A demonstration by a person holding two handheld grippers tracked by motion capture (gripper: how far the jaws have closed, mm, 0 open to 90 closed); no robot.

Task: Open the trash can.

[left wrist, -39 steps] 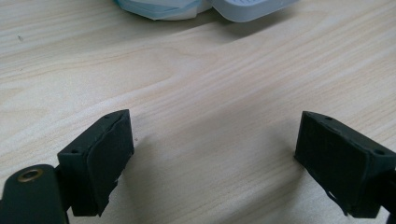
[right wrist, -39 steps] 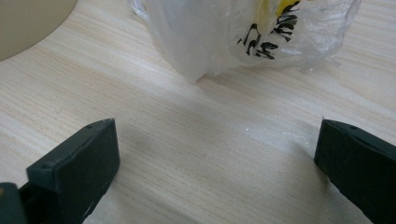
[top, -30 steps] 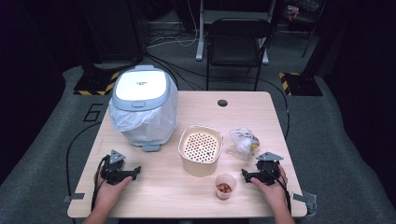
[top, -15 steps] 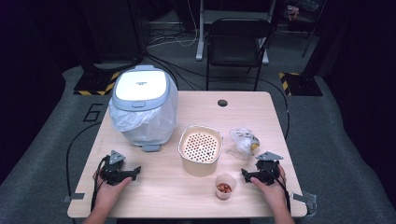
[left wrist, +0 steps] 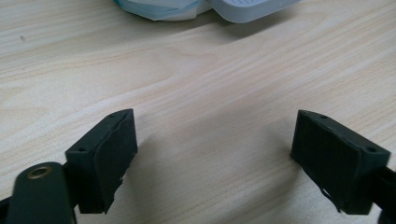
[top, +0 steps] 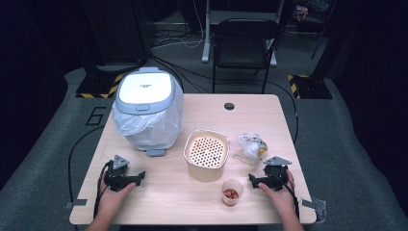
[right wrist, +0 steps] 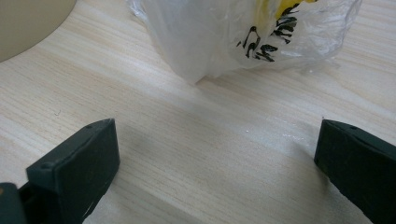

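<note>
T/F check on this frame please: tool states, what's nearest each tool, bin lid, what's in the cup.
1. Both tools are open. True: the left tool and the right tool each have jaws spread wide with bare table between them.
2. The right tool holds the plastic bag. False: the bag lies ahead of the jaws, untouched.
3. The white bin has its lid shut. True: it is shut, and a bag liner shows below the lid.
4. The small cup is empty. False: it holds reddish-brown bits.
5. The perforated beige container stands between the bin and the plastic bag. True.
6. The left tool grips the bin. False: it rests on the table, apart from the bin.
</note>
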